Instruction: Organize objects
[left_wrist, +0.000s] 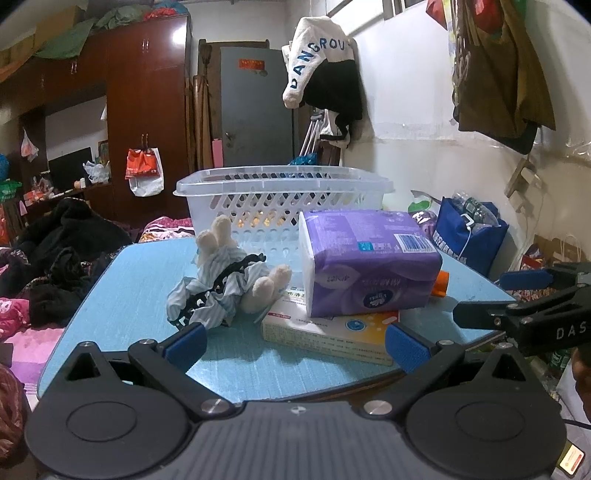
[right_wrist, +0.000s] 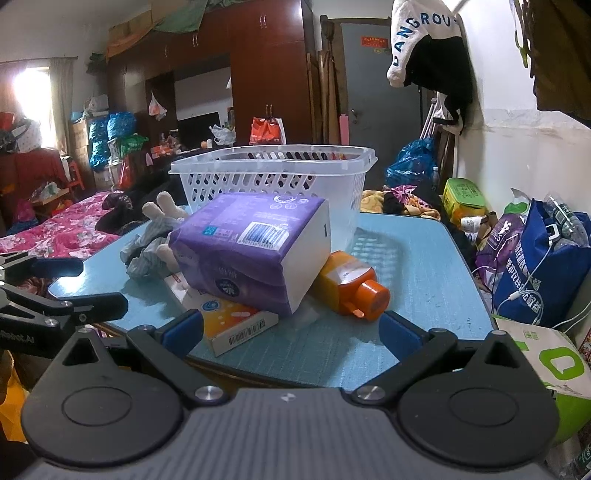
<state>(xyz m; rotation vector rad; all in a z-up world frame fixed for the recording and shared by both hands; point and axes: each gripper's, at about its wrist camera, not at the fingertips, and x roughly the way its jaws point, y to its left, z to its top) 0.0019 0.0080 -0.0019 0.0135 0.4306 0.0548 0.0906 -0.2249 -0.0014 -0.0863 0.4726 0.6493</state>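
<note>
1. Cluttered bedroom: dark red wardrobe filling upper left of the left wrist view, grey door at upper centre, white hooded jacket hanging on the wall at upper right.
2. Light blue table taking up the middle of both views, carrying all the task things.
3. White perforated plastic basket sitting upright at the table's far edge, centre of frame; contents are hard to tell through the holes.
4. Purple tissue pack lying just in front of the basket, right of centre, resting tilted on a flat medicine box.
5. In the right wrist view the medicine box is poking out lower left from under the tissue pack.
6. Orange bottle lying on its side, cap pointing toward the lower right, touching the right end of the tissue pack; in the left wrist view only its cap end is peeking out.
7. Plush bunny in striped blue clothes lying left of the tissue pack, ears pointing up toward the basket.
8. Left gripper hovering at lower centre, jaws spread wide, nothing between the blue pads, near the medicine box edge.
9. Right gripper hovering at lower centre of its view, jaws also spread wide and empty, just short of the orange bottle cap.
10. Blue shopping bag standing beside the table at the right edge.
</note>
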